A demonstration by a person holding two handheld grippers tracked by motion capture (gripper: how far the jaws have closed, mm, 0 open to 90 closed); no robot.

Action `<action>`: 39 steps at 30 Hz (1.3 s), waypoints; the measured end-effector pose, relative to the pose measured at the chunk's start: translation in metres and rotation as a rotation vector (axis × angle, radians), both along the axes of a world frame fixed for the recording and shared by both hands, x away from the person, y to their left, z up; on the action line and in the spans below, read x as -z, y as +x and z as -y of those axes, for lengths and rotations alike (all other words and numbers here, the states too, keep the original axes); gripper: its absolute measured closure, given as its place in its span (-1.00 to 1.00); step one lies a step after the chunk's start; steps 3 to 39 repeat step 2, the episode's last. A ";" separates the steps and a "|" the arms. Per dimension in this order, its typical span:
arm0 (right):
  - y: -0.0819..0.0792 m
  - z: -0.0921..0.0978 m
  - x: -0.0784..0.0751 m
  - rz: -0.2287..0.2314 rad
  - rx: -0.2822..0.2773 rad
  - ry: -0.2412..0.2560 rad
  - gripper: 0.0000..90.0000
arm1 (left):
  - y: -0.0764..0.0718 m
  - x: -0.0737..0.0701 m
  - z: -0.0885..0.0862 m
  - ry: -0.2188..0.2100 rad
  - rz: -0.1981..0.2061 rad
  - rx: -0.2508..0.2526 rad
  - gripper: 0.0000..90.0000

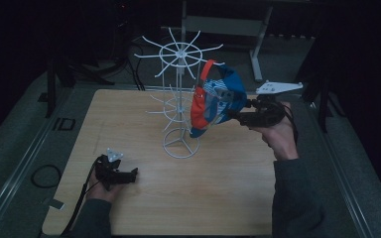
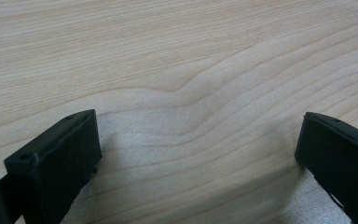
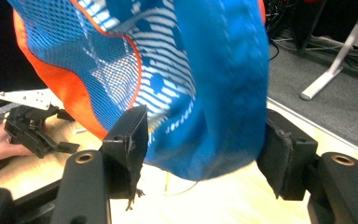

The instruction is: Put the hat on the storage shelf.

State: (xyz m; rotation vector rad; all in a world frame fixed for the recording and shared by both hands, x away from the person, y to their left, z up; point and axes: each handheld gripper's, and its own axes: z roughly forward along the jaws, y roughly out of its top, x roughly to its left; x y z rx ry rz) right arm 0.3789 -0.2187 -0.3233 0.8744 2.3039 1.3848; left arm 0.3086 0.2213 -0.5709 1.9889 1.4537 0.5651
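Desk (image 1: 218, 198): pale wood-grain top, filling the centre of the high view; dark surroundings beyond its edges.

Wire rack (image 1: 180, 99): white, upright on a round base at centre frame, with spoked arms radiating at the top and a second tier lower down. It stands left of the right claw in the high view.

Cap (image 1: 216, 96): blue and orange, with mesh panel and white printed pattern. It hangs at upper centre-right of the high view, between the rack's upper arms and the right claw, seemingly draped from or just against a rack arm near its orange edge; contact there cannot be confirmed. Its long axis runs roughly top to bottom, tilted. In the right gripper view the blue fabric (image 3: 214, 84) fills the upper frame and dips down between the jaws.

Right claw (image 1: 235, 115): held by the right hand (image 1: 278, 136) at right of centre, pointing left toward the rack. Jaws stand fairly wide with the cap's lower blue edge between them; the left pad touches fabric, but whether it is actually gripped cannot be told. This hand is the nearer to cap and rack.

Left claw (image 1: 129, 174): lower left of the high view, low over the desk, well apart from rack and cap. Jaws spread wide, nothing between them but bare wood.
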 end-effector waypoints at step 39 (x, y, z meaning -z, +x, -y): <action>0.000 0.001 0.001 -0.002 0.002 0.004 -0.17 | 0.000 0.000 0.000 0.000 0.000 0.000 -1.00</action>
